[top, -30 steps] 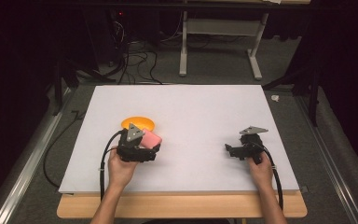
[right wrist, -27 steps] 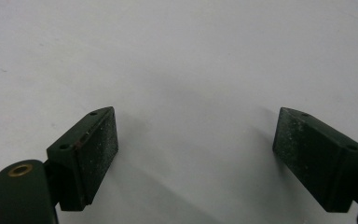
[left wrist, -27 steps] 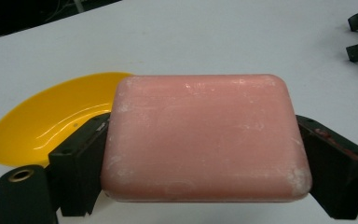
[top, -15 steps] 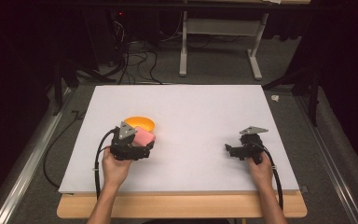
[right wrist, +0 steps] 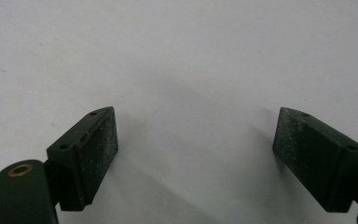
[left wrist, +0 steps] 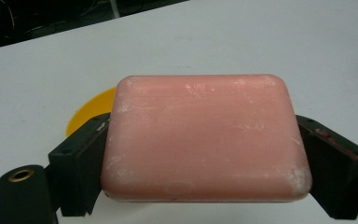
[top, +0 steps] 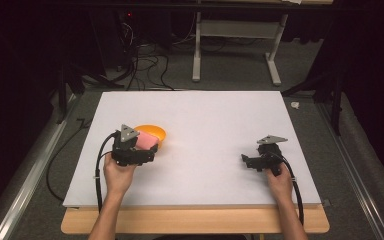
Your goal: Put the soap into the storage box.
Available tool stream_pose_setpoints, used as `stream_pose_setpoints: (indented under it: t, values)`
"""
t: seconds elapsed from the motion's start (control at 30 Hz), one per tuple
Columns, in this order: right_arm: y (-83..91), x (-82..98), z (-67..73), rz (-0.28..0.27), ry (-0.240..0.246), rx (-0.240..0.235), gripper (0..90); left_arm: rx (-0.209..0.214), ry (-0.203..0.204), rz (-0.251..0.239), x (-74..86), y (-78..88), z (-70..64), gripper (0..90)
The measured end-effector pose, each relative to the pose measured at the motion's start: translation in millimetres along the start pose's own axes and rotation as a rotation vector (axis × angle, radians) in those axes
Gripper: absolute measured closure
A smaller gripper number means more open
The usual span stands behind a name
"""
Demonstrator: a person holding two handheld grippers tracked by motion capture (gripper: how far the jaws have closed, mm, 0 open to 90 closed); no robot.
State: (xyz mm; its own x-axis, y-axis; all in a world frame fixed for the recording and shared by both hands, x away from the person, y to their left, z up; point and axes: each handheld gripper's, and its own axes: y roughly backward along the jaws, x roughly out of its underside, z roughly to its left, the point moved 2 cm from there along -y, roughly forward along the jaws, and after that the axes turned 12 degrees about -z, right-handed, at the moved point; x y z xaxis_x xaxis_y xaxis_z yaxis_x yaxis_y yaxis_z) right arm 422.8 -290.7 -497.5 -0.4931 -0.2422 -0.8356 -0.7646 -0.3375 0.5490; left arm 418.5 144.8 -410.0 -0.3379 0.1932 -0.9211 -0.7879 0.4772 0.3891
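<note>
A pink rounded block (left wrist: 205, 137) is clamped between the jaws of my left gripper (left wrist: 200, 163); the same pink block (top: 145, 141) shows at the left of the white table. Just behind it lies an orange dish (top: 152, 132), and a sliver of the orange dish (left wrist: 91, 109) peeks out past the block's left side. My left gripper (top: 139, 149) holds the block partly over the dish's near rim. My right gripper (top: 245, 161) rests low at the table's right, jaws wide apart with only bare white surface between them (right wrist: 196, 154).
The white table top (top: 210, 120) is bordered by a wooden front edge (top: 195, 222). Black cables trail from both grippers toward the near edge. Behind the table stand a white desk frame (top: 235, 45) and floor cables.
My left gripper has carried the pink block leftward and slightly away, bringing it against the orange dish. The right gripper has stayed put.
</note>
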Motion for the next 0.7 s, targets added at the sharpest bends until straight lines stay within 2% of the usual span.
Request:
stream_pose_setpoints:
  t: [0.27,0.7]
  values:
    - [0.0,0.0,0.1,0.000,-0.001,0.001,14.6,-0.032,0.016,0.009,-4.9,-2.9,7.8,13.7]
    - [0.0,0.1,-0.1,0.000,0.001,0.000,14.6,-0.041,0.047,0.007,-16.0,-11.0,16.0,13.7]
